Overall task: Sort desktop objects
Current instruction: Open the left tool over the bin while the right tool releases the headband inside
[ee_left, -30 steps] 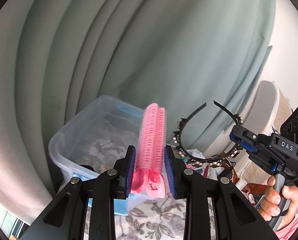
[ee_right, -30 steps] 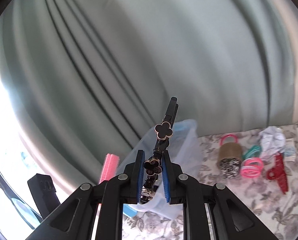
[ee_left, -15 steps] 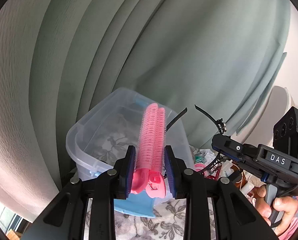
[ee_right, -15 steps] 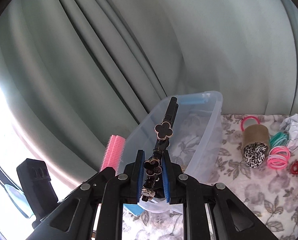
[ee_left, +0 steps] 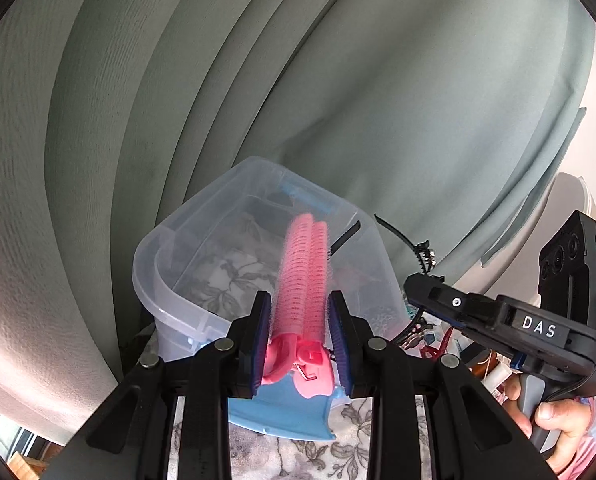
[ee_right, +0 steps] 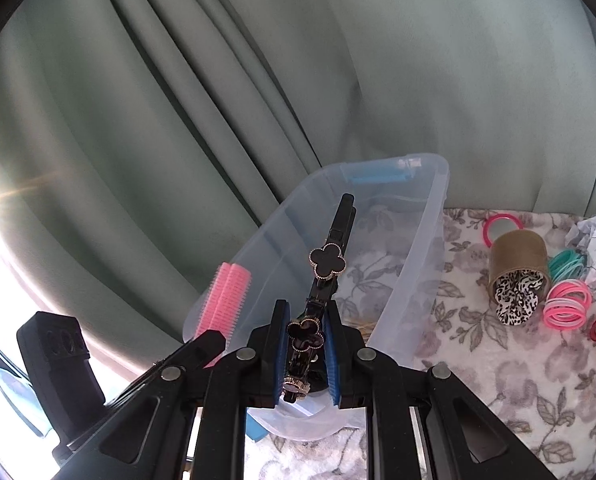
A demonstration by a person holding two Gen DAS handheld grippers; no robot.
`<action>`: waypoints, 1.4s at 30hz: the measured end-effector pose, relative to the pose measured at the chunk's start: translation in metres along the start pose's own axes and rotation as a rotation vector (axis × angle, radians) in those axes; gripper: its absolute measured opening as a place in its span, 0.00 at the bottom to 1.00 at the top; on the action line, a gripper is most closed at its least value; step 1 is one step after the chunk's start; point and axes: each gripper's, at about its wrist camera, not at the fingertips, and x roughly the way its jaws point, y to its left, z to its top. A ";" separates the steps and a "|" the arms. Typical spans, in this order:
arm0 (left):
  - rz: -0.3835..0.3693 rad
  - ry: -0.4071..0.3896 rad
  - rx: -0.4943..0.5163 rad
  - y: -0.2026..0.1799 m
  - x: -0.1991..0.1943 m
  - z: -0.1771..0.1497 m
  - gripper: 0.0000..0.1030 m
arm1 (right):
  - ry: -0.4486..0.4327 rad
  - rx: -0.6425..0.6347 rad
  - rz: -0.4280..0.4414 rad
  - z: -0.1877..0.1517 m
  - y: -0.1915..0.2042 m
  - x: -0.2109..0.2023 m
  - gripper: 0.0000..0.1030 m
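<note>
In your left wrist view, "DAS" was printed in white on the right gripper (ee_left: pixel 426 288) body. The clear bin (ee_left: pixel 177 256) sat nearer than a second before. Your left gripper (ee_left: pixel 300 336) clamped the pink hair roller clip (ee_left: pixel 304 276), poised above the bin.

In your right wrist view no writing was legible. The bin (ee_right: pixel 430 240) had drawn closer, and the right gripper (ee_right: pixel 306 354) pinched the black clover headband (ee_right: pixel 326 264) narrowly over it.
</note>
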 end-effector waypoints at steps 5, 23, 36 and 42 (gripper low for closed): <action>-0.001 -0.002 0.000 0.005 0.006 0.003 0.29 | 0.025 -0.001 -0.003 -0.001 -0.001 0.009 0.18; 0.003 -0.002 0.019 -0.044 -0.009 -0.013 0.52 | 0.040 -0.021 -0.026 -0.004 -0.004 0.009 0.21; 0.018 -0.010 0.045 -0.061 -0.028 -0.014 0.53 | 0.016 -0.015 -0.012 -0.006 -0.005 -0.012 0.21; 0.027 -0.016 0.067 -0.074 -0.032 -0.014 0.60 | 0.014 -0.012 -0.009 -0.010 -0.009 -0.025 0.31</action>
